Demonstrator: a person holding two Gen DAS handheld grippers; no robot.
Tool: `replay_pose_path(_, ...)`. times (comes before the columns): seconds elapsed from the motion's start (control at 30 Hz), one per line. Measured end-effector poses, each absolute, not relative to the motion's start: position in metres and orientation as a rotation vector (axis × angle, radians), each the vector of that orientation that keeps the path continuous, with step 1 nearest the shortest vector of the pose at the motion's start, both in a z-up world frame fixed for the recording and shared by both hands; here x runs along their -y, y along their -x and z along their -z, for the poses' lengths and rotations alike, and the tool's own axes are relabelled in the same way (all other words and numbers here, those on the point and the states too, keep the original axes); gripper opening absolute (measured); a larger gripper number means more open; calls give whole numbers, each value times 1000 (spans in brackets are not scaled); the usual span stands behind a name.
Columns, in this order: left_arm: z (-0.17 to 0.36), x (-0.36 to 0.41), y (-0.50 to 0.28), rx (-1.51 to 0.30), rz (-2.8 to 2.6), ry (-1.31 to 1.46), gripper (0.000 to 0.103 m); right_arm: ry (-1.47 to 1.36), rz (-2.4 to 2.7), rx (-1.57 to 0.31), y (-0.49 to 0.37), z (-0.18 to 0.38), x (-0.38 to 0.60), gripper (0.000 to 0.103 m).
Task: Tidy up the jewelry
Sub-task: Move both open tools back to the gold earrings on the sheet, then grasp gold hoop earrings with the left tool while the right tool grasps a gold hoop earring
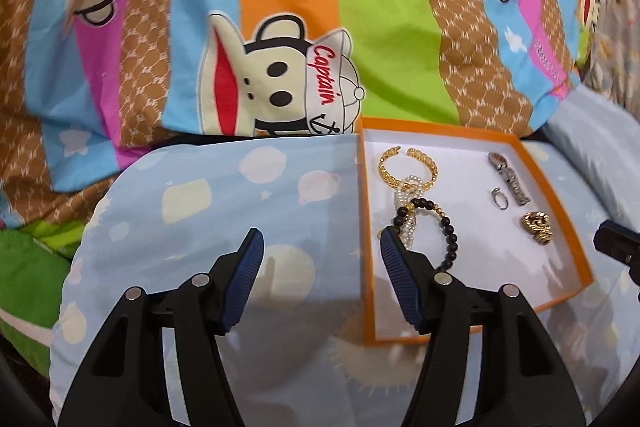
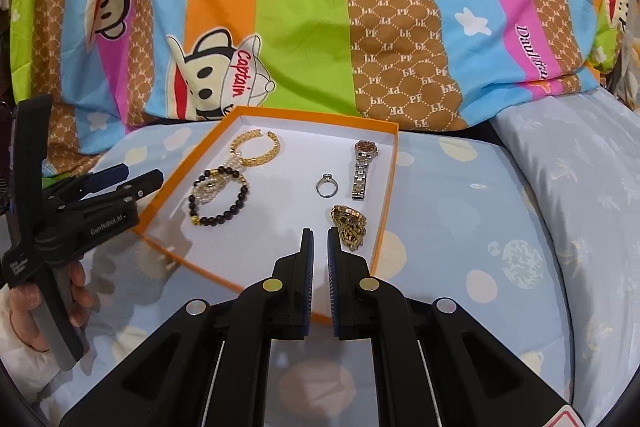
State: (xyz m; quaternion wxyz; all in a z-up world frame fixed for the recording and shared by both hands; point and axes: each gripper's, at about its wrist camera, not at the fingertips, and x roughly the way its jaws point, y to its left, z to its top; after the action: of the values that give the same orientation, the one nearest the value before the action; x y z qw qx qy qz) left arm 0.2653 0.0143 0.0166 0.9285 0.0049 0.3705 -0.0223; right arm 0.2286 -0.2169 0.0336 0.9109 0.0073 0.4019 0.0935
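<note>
An orange-rimmed white tray lies on a light blue pillow. It holds a gold cuff bracelet, a pearl bracelet, a black bead bracelet, a silver ring, a silver watch and a gold watch. My left gripper is open and empty over the tray's left edge. My right gripper is nearly closed and empty, just left of the gold watch.
A striped cartoon monkey blanket rises behind the tray. A second pale blue pillow lies at the right. The light blue pillow extends on both sides of the tray.
</note>
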Motion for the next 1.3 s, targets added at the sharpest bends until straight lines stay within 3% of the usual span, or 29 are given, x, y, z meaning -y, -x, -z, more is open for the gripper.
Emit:
replay_pose_path(0.33, -27, -27, -169, -716, 142, 38, 58, -43, -243, -807, -132, -37, 211, 12)
replay_pose_path(0.43, -19, -23, -143, -748, 172, 45, 59, -73, -260, -815, -105, -29, 209, 22)
replay_pose_path(0.67, 1, -19, -106, -820, 196, 50, 59, -106, -309, -847, -55, 0, 198, 25)
replay_pose_path(0.87, 12, -21, -92, -857, 188, 71, 59, -62, -363, -869, -39, 16, 173, 26)
replay_pose_path(0.97, 11, -21, -92, -846, 180, 74, 59, -33, -359, -871, -39, 18, 166, 32)
replay_pose_path(1.3, 13, -17, -94, -855, 196, 62, 60, -4, -346, -894, -47, 22, 157, 32)
